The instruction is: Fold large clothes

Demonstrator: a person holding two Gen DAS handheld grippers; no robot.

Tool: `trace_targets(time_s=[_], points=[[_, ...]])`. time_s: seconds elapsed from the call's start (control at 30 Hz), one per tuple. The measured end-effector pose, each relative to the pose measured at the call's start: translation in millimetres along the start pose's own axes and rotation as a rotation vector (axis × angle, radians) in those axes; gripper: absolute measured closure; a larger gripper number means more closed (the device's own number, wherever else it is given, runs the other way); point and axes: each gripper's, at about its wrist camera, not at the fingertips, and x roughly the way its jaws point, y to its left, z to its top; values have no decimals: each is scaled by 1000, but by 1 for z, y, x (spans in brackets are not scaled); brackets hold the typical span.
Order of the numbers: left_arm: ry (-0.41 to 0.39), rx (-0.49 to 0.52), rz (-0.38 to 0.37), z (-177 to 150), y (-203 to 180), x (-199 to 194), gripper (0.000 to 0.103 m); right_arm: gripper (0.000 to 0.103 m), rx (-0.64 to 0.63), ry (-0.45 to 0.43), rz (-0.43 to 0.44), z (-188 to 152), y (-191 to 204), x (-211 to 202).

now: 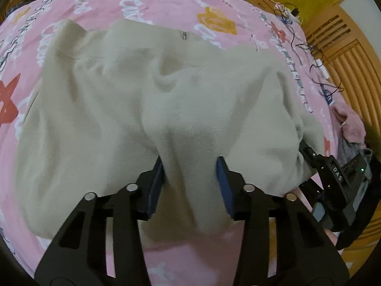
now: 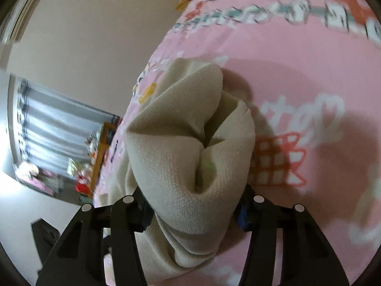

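Observation:
A large cream fleece garment (image 1: 123, 100) with a small metal zip pull (image 1: 183, 35) lies spread over the pink patterned bed cover (image 1: 214, 7). In the left wrist view my left gripper (image 1: 190, 174) is shut on a raised fold of its near hem, blue pads pressing from both sides. At the right edge of that view the right gripper (image 1: 307, 152) grips the garment's right corner. In the right wrist view my right gripper (image 2: 193, 212) is shut on a thick bunched wad of the same cream fabric (image 2: 190, 143), lifted off the cover (image 2: 309, 71).
Black cables (image 1: 307, 45) and a white plug lie on the cover at the far right, beside a wooden slatted bed frame (image 1: 345, 54). Pink and grey clothes (image 1: 350, 126) are heaped at the right edge. A wall and a curtained window (image 2: 59, 128) show left in the right wrist view.

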Motion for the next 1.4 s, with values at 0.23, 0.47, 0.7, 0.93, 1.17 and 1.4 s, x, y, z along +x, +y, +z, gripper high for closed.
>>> trace_targets(time_s=[0.23, 0.47, 0.7, 0.93, 1.17, 1.4], points=[[-41, -18, 123, 8, 27, 0, 86, 57, -205, -19, -39, 1, 44, -10], [57, 76, 249, 28, 31, 61, 86, 59, -545, -20, -51, -11, 118, -7], [85, -130, 69, 32, 71, 43, 86, 60, -847, 31, 34, -41, 193, 8], [0, -254, -3, 8, 139, -40, 86, 62, -1146, 186, 164, -108, 253, 29], [-70, -274, 75, 19, 203, -121, 86, 62, -1381, 335, 223, -202, 279, 67], [-22, -136, 50, 60, 187, -129, 86, 62, -1558, 377, 204, -291, 263, 103]])
